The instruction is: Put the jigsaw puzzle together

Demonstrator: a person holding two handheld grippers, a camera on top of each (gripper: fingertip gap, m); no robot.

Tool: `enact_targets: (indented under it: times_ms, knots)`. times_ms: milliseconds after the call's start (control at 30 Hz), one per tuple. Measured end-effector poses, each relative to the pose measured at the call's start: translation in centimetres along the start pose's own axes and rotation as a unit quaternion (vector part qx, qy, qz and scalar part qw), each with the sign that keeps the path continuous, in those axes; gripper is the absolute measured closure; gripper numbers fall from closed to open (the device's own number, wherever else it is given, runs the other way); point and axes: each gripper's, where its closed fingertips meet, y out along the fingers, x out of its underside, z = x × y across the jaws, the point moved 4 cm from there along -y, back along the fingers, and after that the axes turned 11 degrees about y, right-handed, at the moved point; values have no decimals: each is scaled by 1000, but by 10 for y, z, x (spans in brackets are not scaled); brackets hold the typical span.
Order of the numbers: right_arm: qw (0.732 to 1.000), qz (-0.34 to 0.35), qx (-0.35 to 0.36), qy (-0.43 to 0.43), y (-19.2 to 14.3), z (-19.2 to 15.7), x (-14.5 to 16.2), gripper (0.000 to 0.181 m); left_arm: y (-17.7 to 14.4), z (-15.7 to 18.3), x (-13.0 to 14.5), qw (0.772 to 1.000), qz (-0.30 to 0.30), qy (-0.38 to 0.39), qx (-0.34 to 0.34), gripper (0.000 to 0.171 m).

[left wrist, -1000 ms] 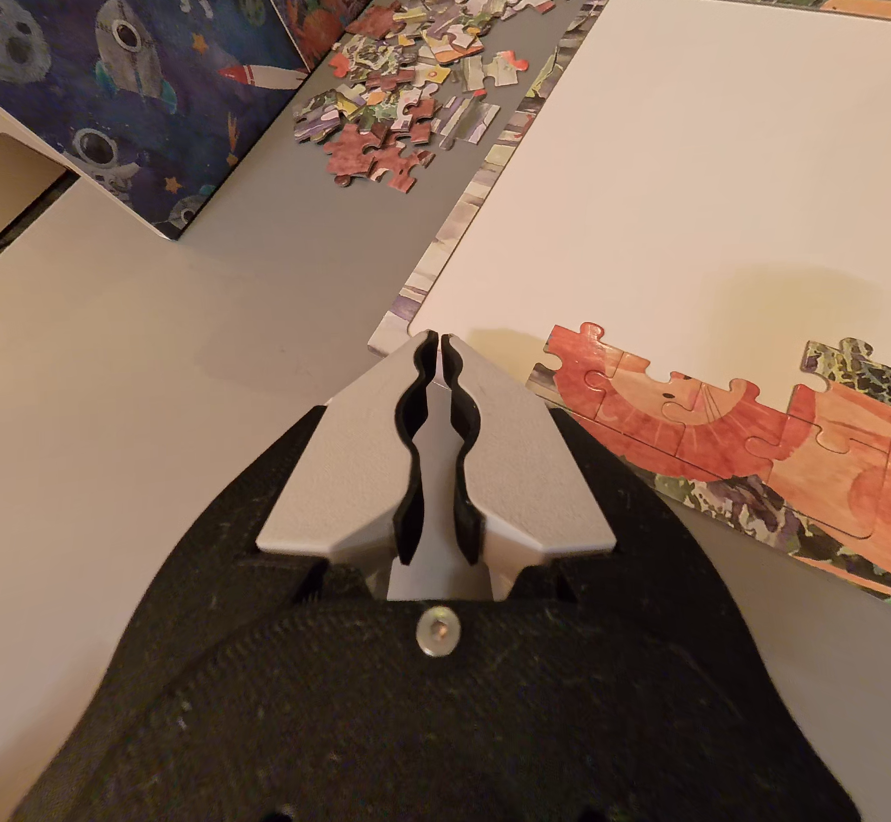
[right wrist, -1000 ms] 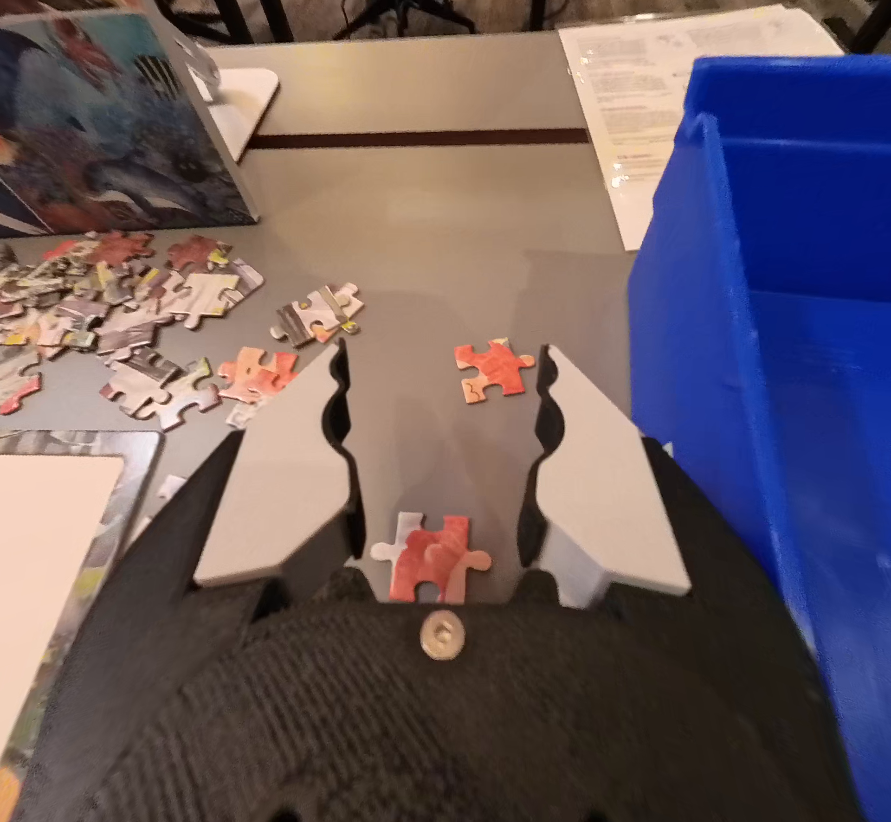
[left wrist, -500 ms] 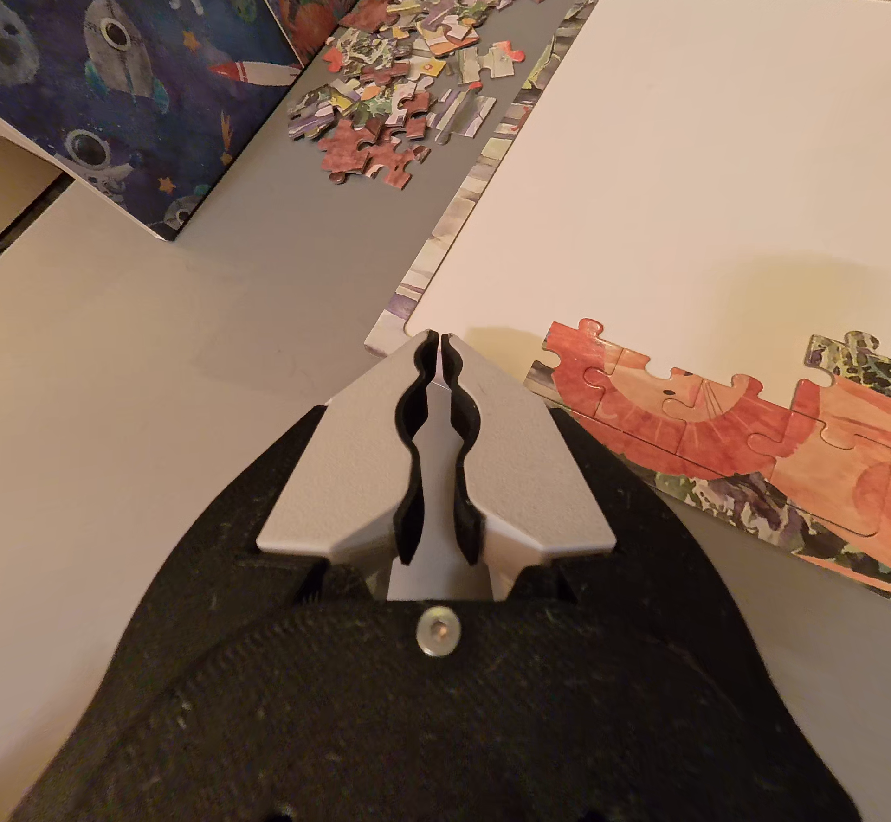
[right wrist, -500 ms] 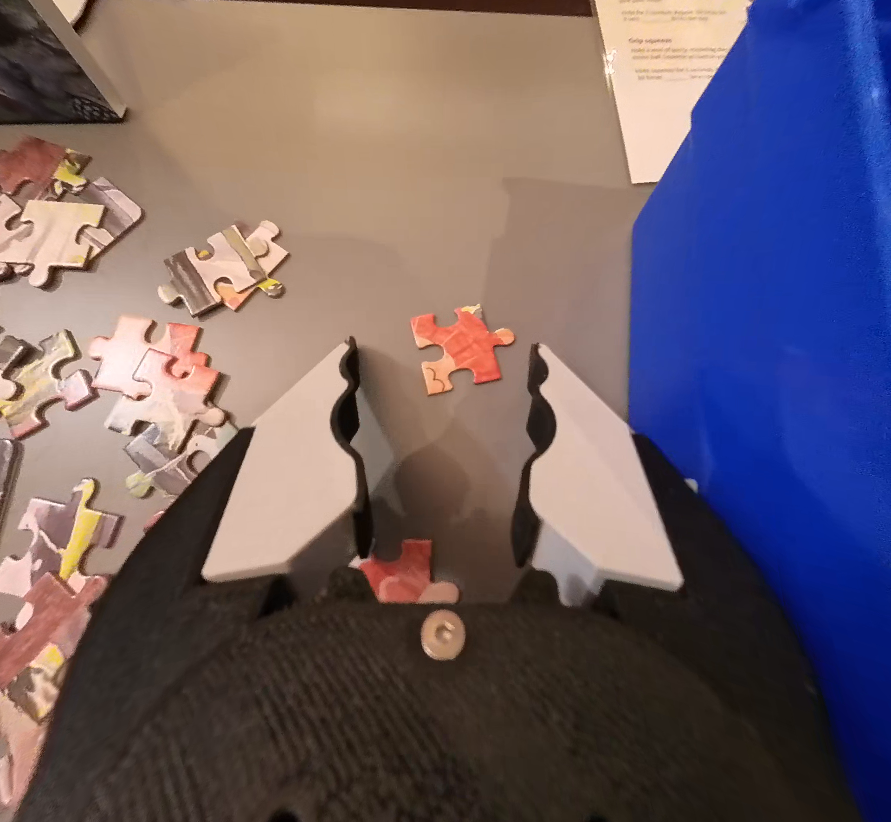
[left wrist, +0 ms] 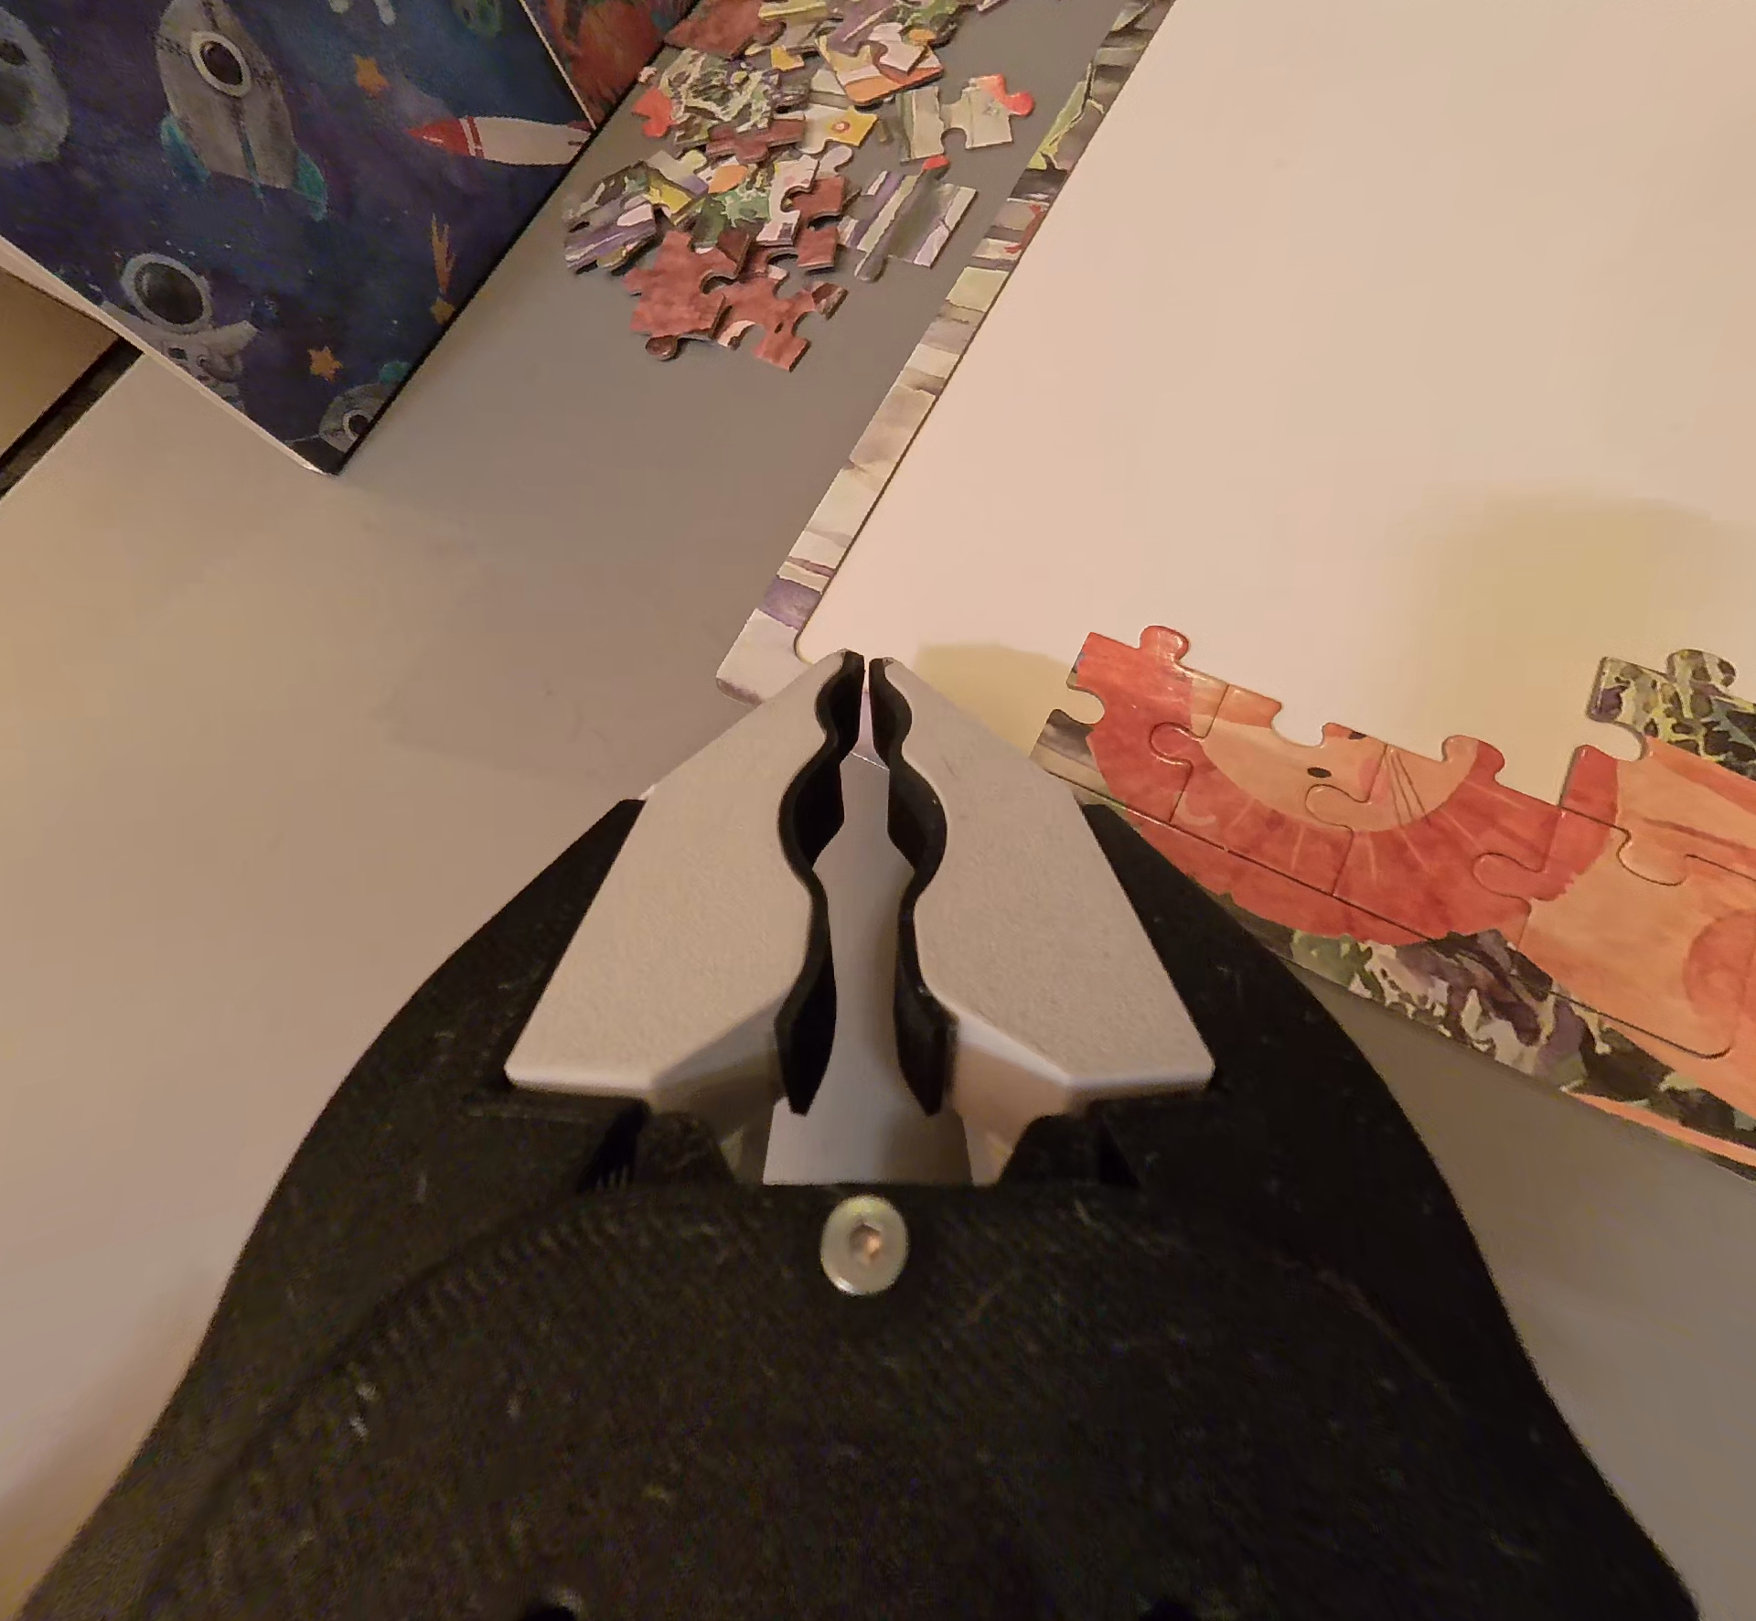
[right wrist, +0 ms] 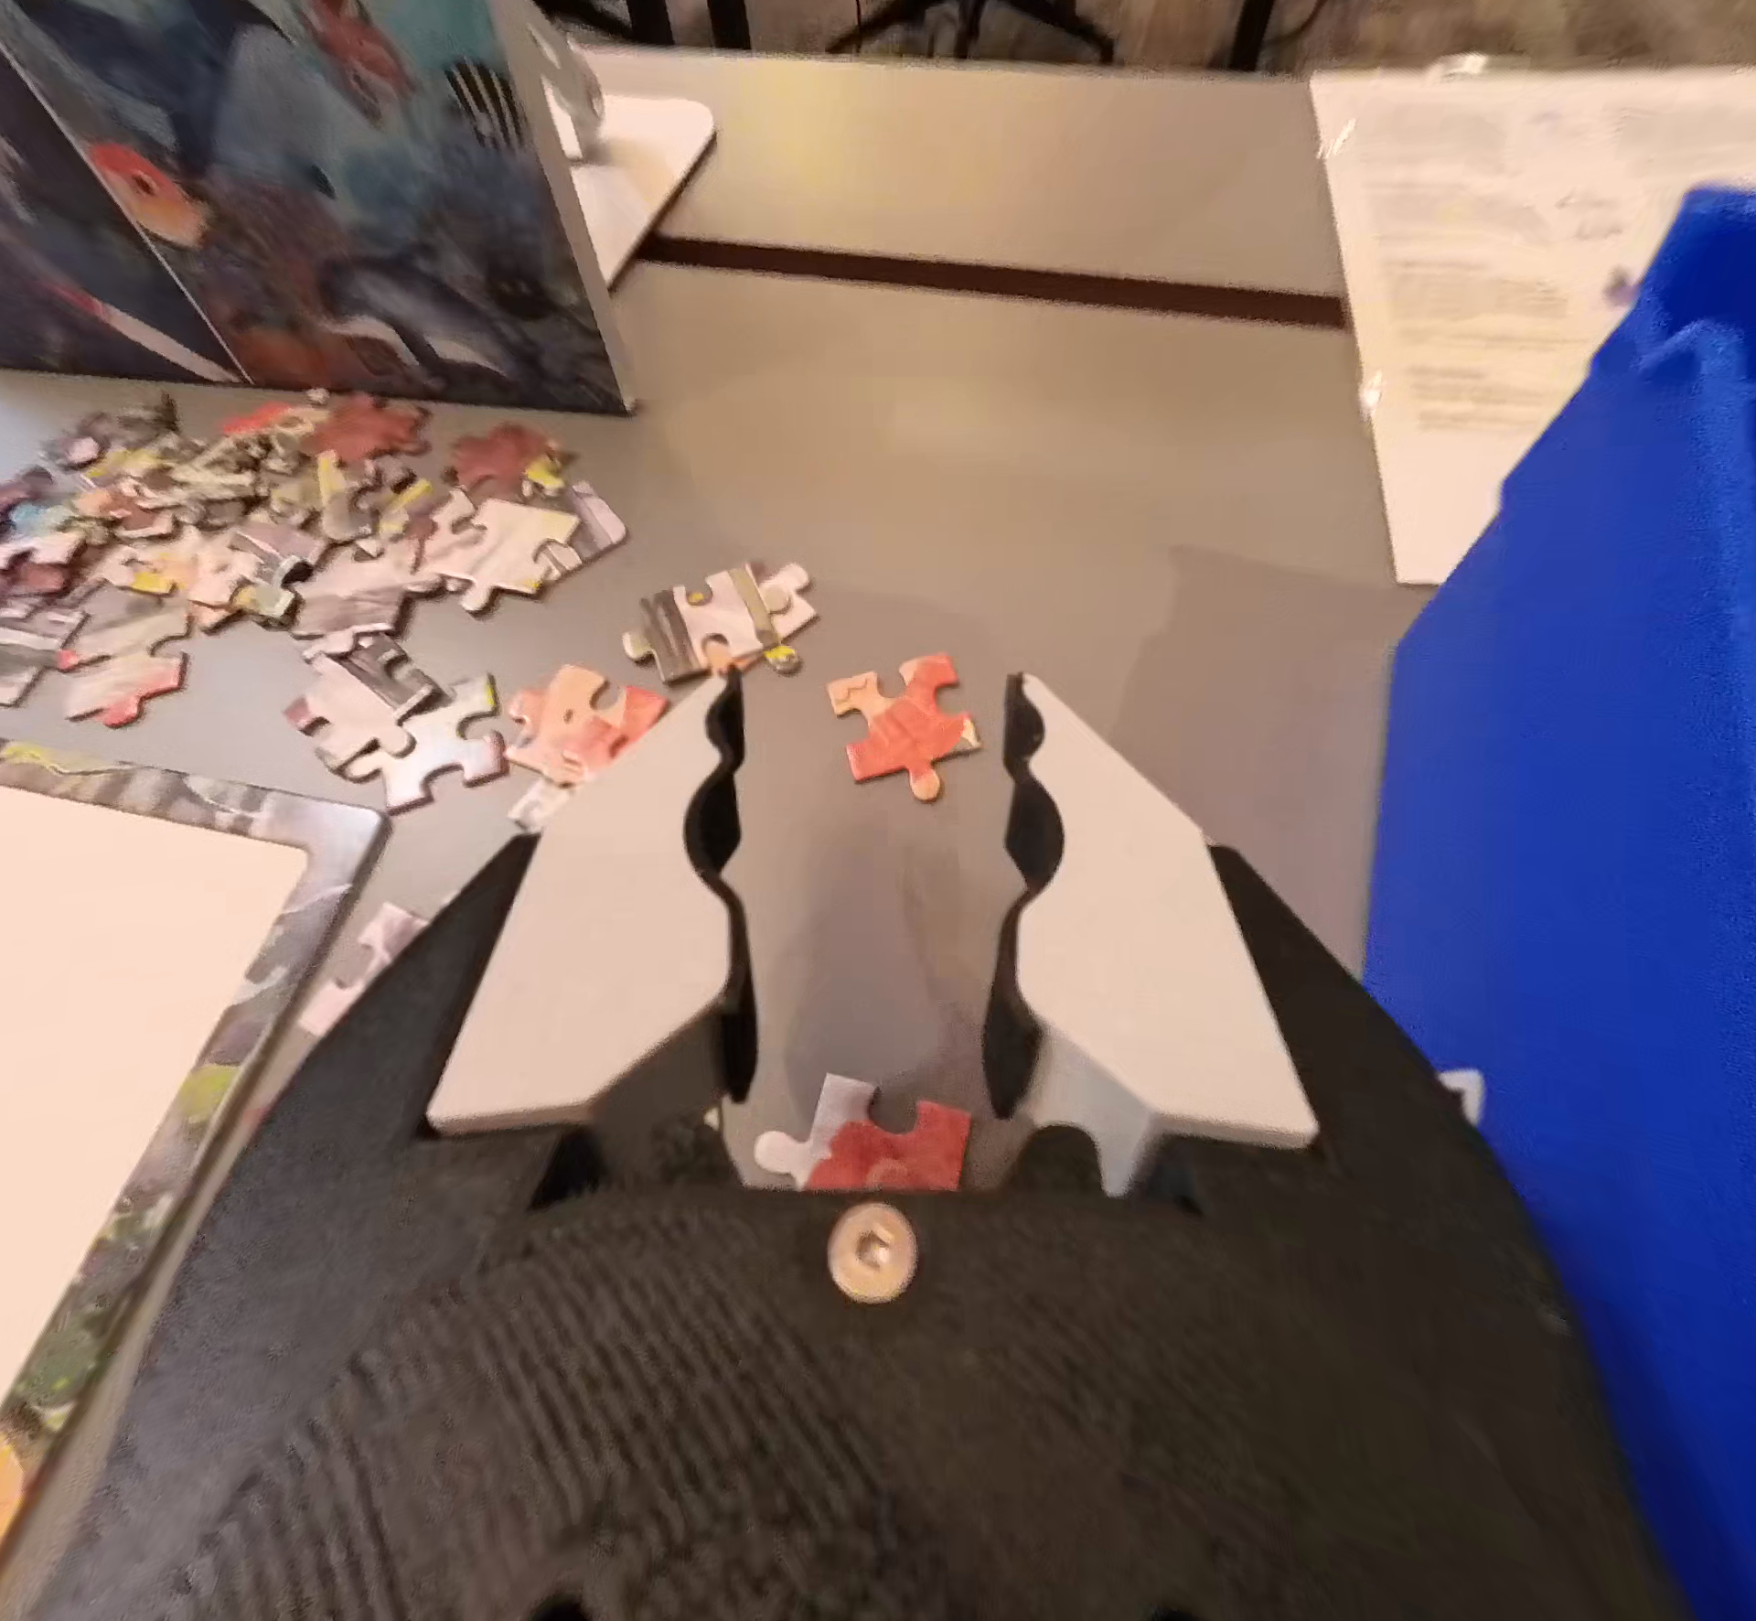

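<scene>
The puzzle tray (left wrist: 1330,359) has a white inside and a printed border. A joined row of orange and red pieces (left wrist: 1406,825) lies along its near edge. My left gripper (left wrist: 858,671) is shut and empty, its tips at the tray's near left corner. My right gripper (right wrist: 874,701) is open and empty above the grey table. A loose red and orange piece (right wrist: 903,725) lies on the table between its fingertips. Another red and white piece (right wrist: 874,1138) lies near the base of the fingers. A corner of the tray (right wrist: 143,939) shows at the left.
Piles of loose pieces lie left of the tray (left wrist: 760,178) and beyond it (right wrist: 285,530). Illustrated puzzle boxes (left wrist: 219,121) stand at the back left, also in the right wrist view (right wrist: 285,197). A blue bin (right wrist: 1596,815) stands close on the right. Printed sheets (right wrist: 1482,292) lie behind it. The gap from one gripper's tips to the other's is roughly 40 centimetres.
The right wrist view tipped down toward the table, then back up and away. The red and orange piece stays between the open fingertips. The left gripper barely moved.
</scene>
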Motion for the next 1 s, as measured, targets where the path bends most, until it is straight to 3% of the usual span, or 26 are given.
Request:
enact_targets:
  times_ms: [400,633,933,967,1000]
  knots:
    - [993,-105,20,-49,30,3,22,123,1,0,0,1000,-2,-2,1,171]
    - [993,-108,6,-51,27,-1,24,149,0,-1,0,1000,0,-8,2,171]
    - [993,-107,15,-55,26,-1,24,151,0,0,0,1000,0,-2,2,171]
    - [993,-104,14,-59,25,-2,23,175,0,0,0,1000,1,-3,2,171]
    - [993,-96,15,-64,23,-3,21,180,0,0,0,1000,2,-3,2,171]
